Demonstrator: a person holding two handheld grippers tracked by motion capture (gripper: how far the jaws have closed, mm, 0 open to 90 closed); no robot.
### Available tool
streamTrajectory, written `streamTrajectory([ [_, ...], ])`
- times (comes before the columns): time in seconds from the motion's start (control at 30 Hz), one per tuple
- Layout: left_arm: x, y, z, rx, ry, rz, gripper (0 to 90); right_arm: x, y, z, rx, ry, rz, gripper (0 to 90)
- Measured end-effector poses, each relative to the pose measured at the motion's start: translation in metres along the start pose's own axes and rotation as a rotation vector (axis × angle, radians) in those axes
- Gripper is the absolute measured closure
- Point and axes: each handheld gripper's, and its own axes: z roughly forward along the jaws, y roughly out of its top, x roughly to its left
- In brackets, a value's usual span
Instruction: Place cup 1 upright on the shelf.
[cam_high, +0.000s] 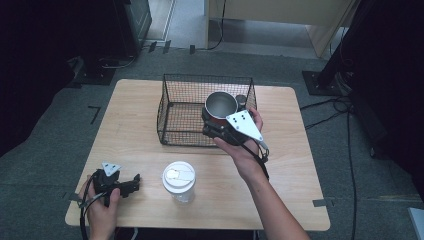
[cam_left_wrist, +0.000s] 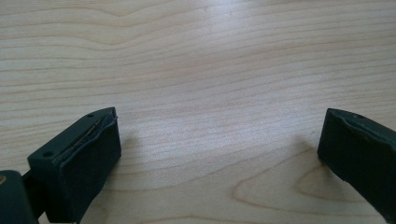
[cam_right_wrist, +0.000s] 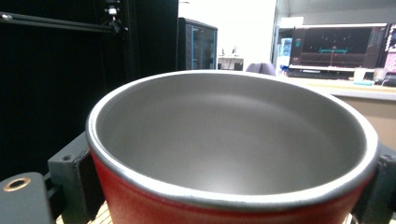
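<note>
A red cup with a steel inside is held upright in my right gripper, above the right part of the black wire basket. In the right gripper view the cup sits between the two jaws, which press its sides. My left gripper rests on the wooden table near the front left corner, its jaws wide apart. In the left gripper view the fingers frame bare wood with nothing between them. A clear tumbler with a white lid stands at the front middle of the table.
The table's right side and back left are bare wood. Grey carpet surrounds the table, with black stands and cables to the right and dark equipment at the back left.
</note>
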Motion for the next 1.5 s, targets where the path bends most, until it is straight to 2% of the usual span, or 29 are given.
streamTrajectory([
  [0.13,0.000,0.000,0.000,0.000,0.000,0.001,0.0,-0.007,-0.003,0.010,-0.007,-0.026,-0.007,7.3],
  [0.3,0.000,0.000,0.000,0.000,0.000,0.001,0.0,-0.015,-0.006,0.025,0.008,-0.048,0.015,7.3],
  [0.5,0.000,0.000,0.000,0.000,0.000,-0.001,0.0,-0.023,-0.013,0.046,0.016,-0.037,0.029,7.3],
  [0.63,0.000,0.000,0.000,0.000,0.000,0.000,0.0,-0.031,-0.017,0.060,0.014,-0.088,0.035,7.3],
  [0.7,0.000,0.000,0.000,0.000,0.000,0.000,0.0,-0.036,-0.018,0.067,0.014,-0.108,0.063,7.3],
  [0.8,0.000,0.000,0.000,0.000,0.000,0.001,0.0,-0.040,-0.022,0.077,0.020,-0.119,0.079,7.3],
  [1.03,0.000,0.000,0.000,0.000,0.000,0.002,0.0,-0.042,-0.035,0.096,0.063,-0.120,0.047,7.2],
  [1.27,0.000,0.000,0.000,0.000,0.000,0.000,0.0,-0.045,-0.048,0.111,0.117,-0.126,0.049,7.2],
  [1.5,0.000,0.000,0.000,0.000,0.000,0.000,0.0,-0.048,-0.067,0.122,0.203,-0.145,0.025,7.1],
])
